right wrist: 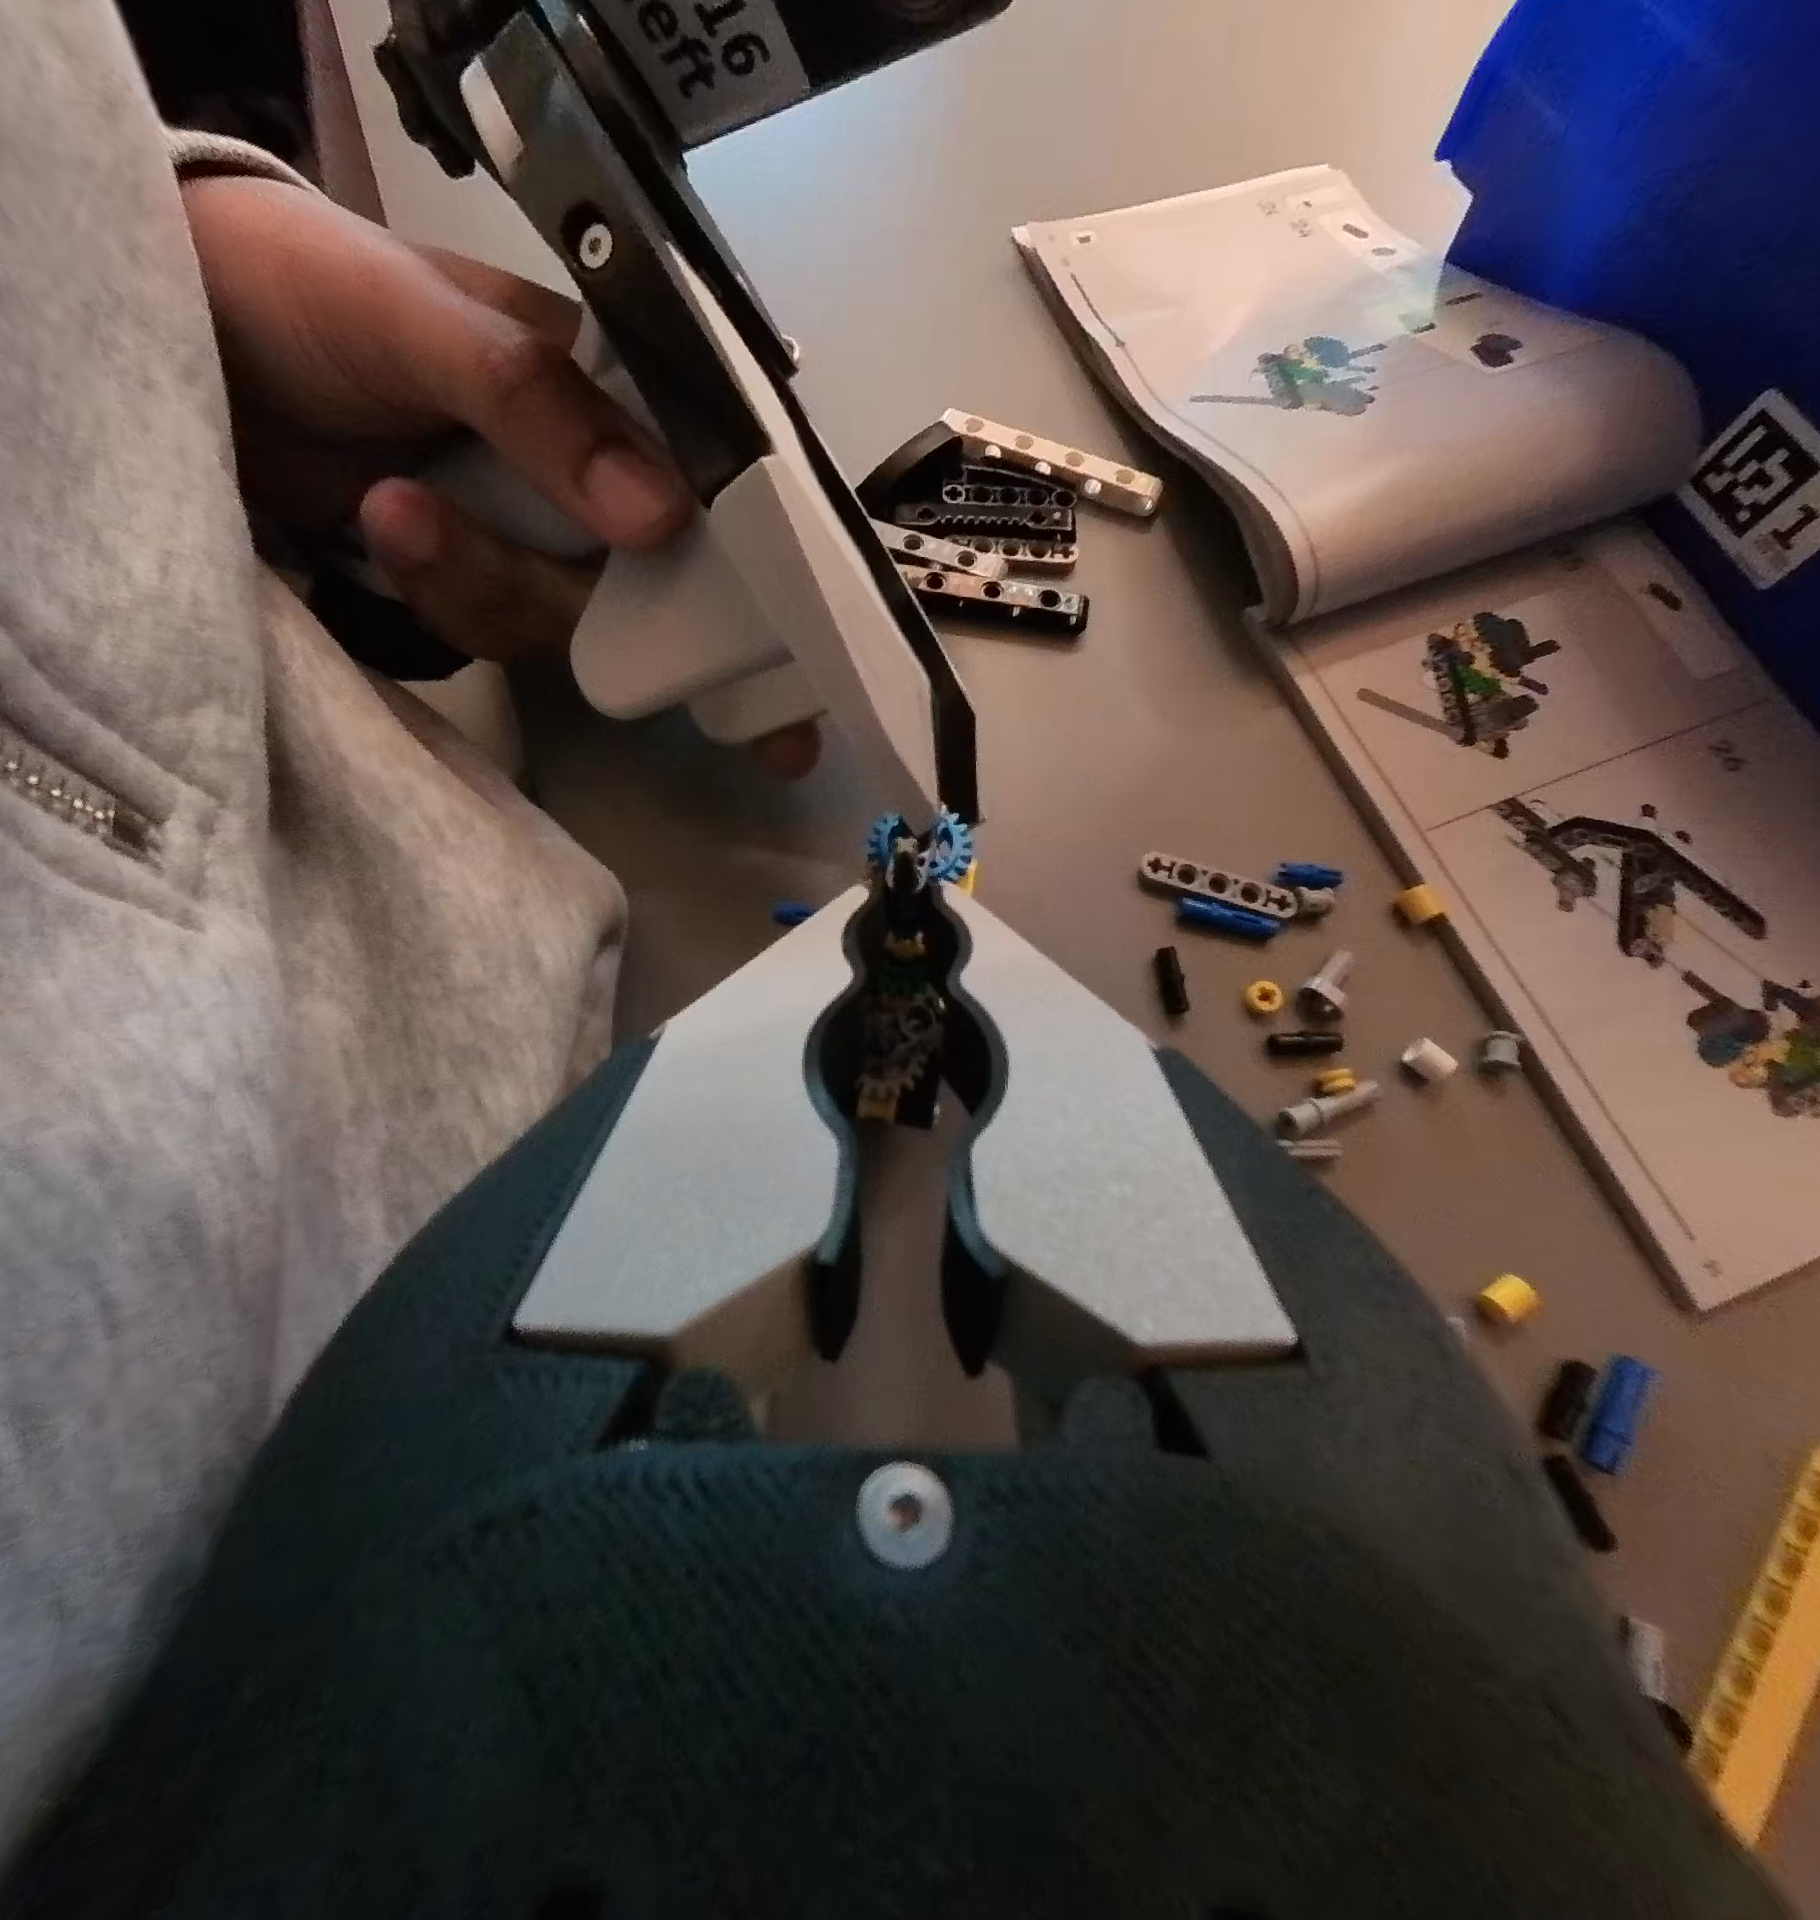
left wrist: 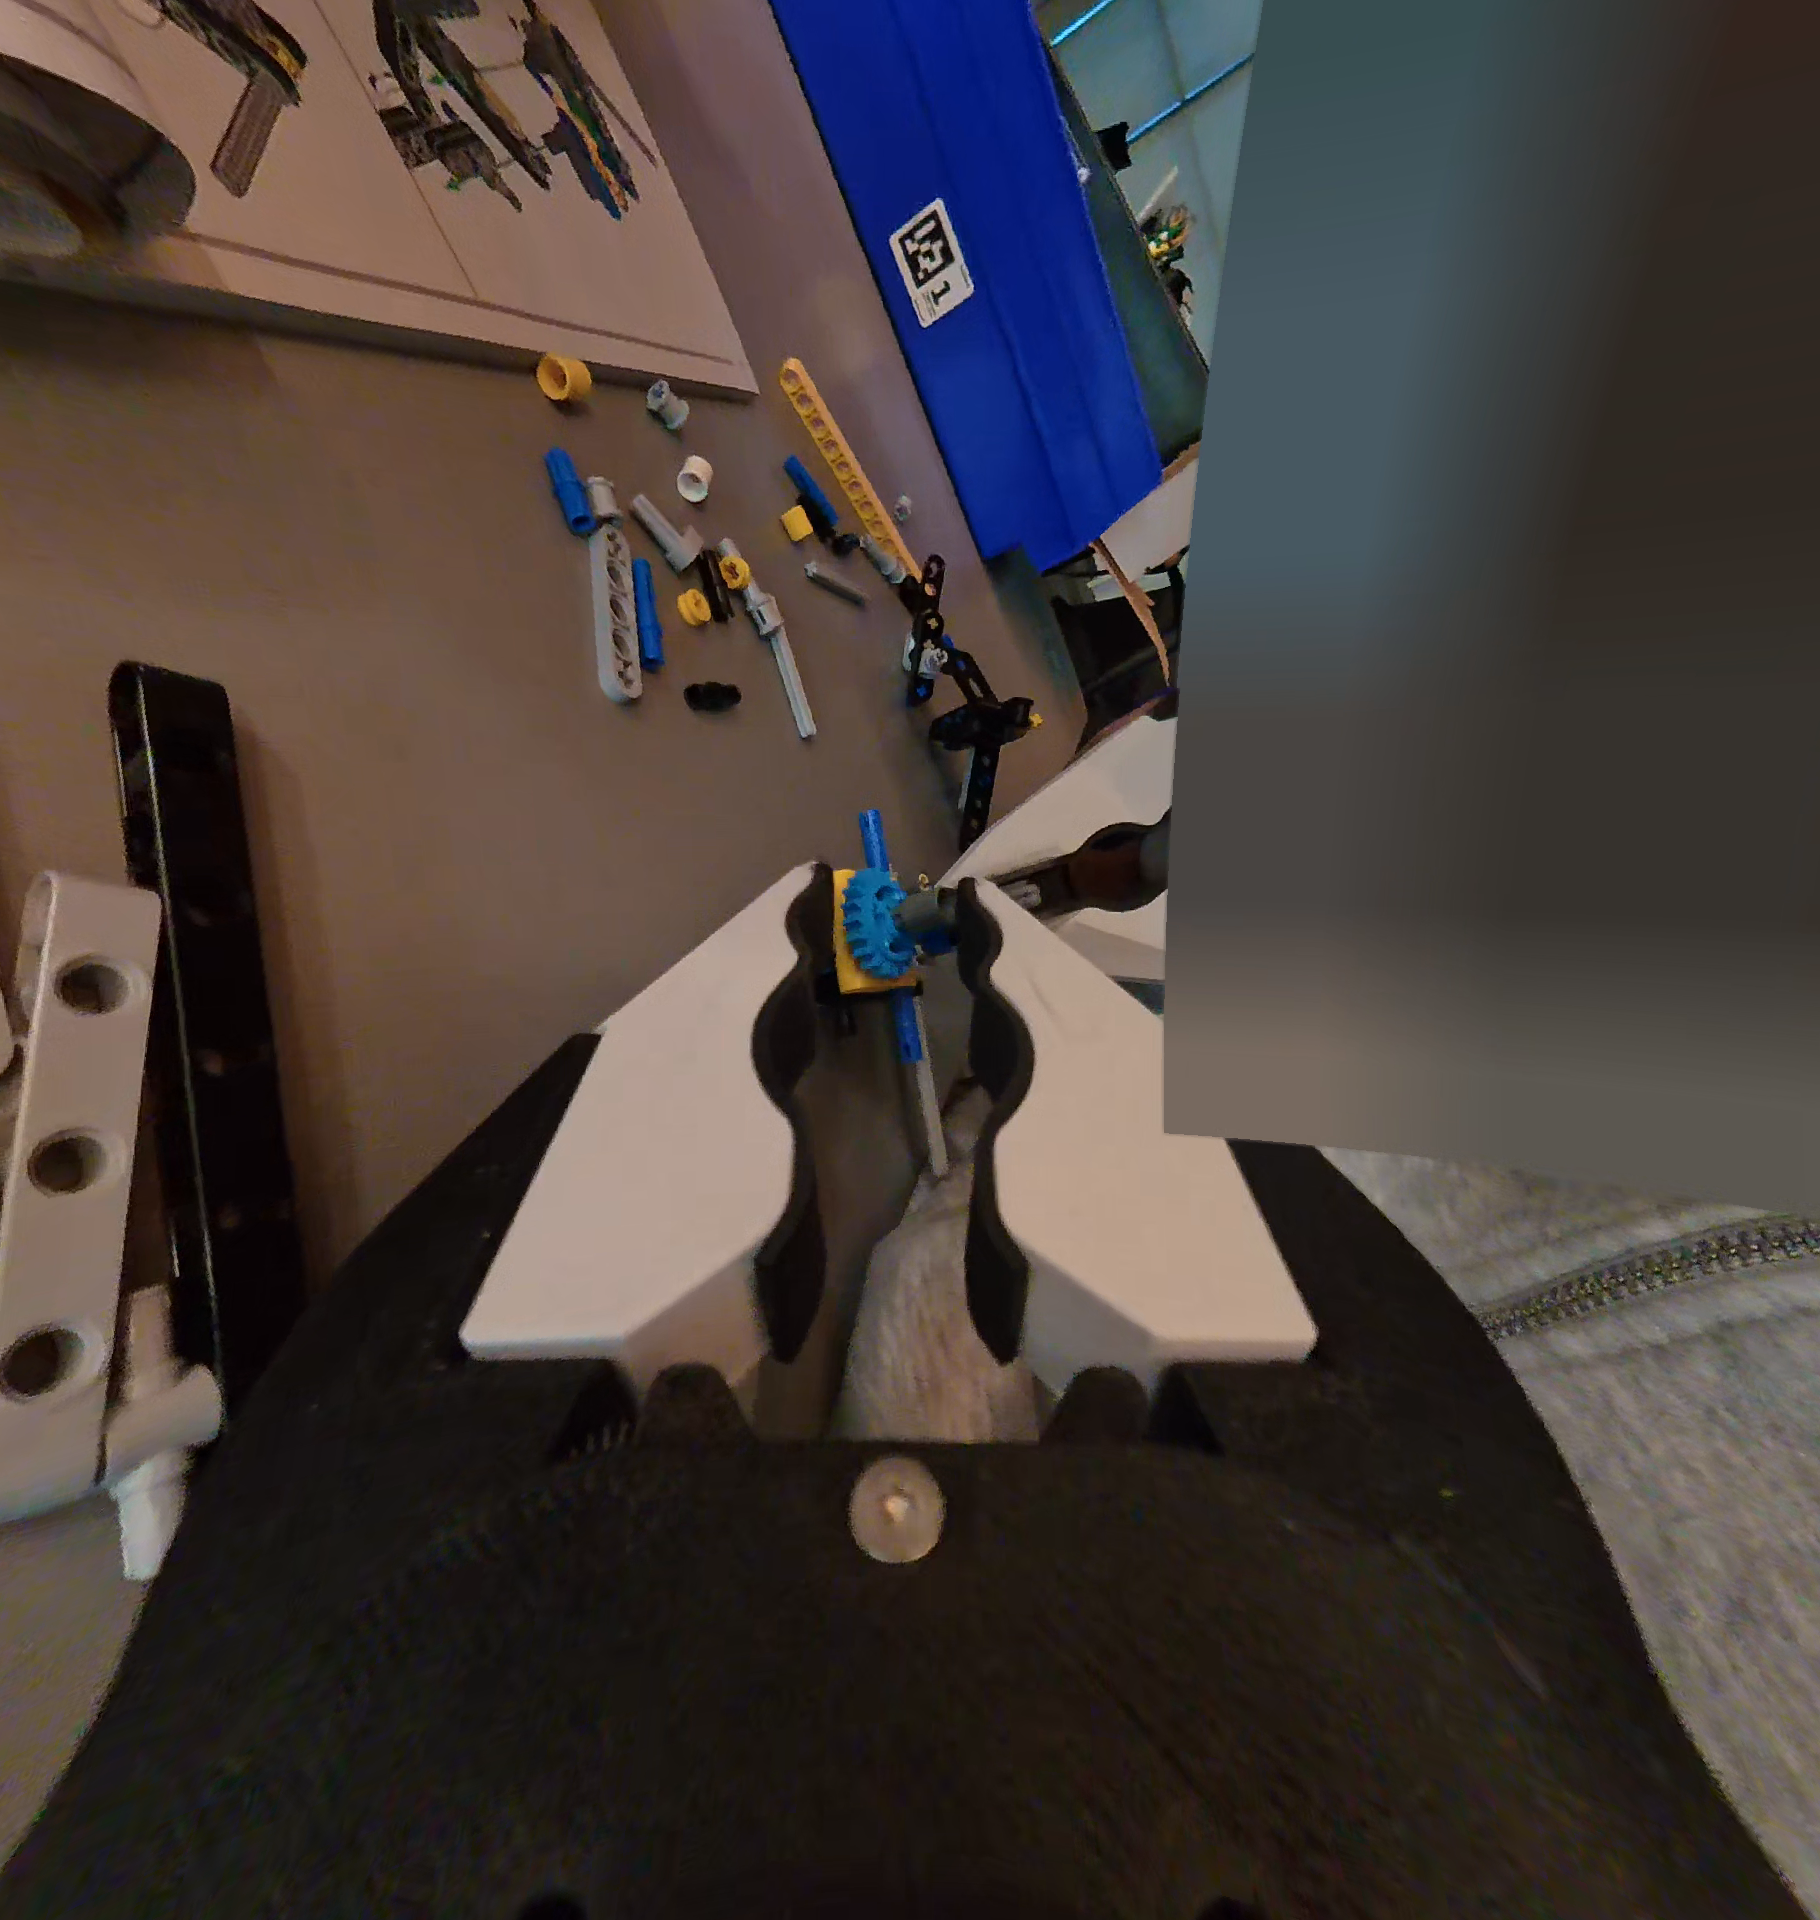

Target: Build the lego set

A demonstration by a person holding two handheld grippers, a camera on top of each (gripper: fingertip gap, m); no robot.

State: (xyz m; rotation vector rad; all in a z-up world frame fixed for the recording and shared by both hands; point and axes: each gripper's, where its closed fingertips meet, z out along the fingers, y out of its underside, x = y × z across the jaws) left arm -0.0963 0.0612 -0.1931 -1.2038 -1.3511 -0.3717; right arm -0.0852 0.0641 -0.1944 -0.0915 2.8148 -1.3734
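The left hand-held gripper (left wrist: 890, 914) is closed to a narrow gap on a small lego assembly (left wrist: 878, 935): a yellow block with a blue toothed gear on its face and a grey connector stub, pinched at the fingertips. A blue axle runs through the block, continuing below into a grey rod; this long axis lies roughly along the line of the fingers, its blue end pointing away past the tips and tilted a little left, its grey end pointing back toward the gripper body. The assembly is held up off the counter (left wrist: 418, 727).

The right hand-held gripper (right wrist: 911, 894) is nearly closed on a dark, slender subassembly (right wrist: 895, 1049) with black, green and yellow bits, lying lengthwise between the fingers. Two blue gears (right wrist: 927, 842) show at its far end, just past the tips, touching the tip of the left hand-held gripper.

Loose pieces (left wrist: 698, 561) are scattered on the counter beyond, with a long yellow beam (left wrist: 846, 462) to their right and an open instruction booklet (right wrist: 1353, 416) at the far side. A blue bin (left wrist: 968, 260) stands far right.
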